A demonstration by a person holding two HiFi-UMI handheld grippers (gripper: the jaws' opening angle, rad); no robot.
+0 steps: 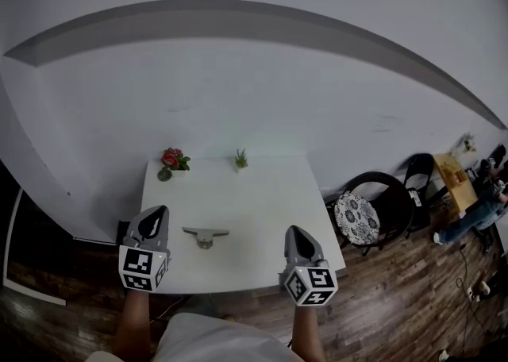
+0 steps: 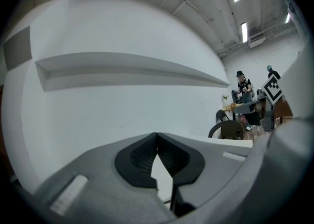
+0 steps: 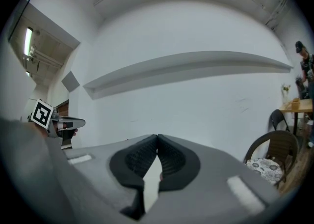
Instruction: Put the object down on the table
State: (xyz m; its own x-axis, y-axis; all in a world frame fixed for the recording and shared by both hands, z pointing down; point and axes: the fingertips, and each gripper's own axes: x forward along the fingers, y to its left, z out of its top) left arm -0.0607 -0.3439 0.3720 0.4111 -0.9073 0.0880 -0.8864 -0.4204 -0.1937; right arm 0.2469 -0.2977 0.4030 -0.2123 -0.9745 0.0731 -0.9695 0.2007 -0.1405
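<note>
A: Where is the grey object (image 1: 205, 235)?
B: It lies flat on the white table (image 1: 262, 194), between the two grippers. It is just to the right of the left gripper (image 1: 160, 211) and farther from the right gripper (image 1: 294, 230).
A: Is a gripper holding it?
B: No. Both have their jaws pressed together with nothing inside, and neither one touches it.
A: What is past them?
B: A red flower (image 1: 171, 160) and a small green plant (image 1: 240, 159), at the far edge.

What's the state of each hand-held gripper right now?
Left hand-held gripper: closed, holding nothing.
Right hand-held gripper: closed, holding nothing.
</note>
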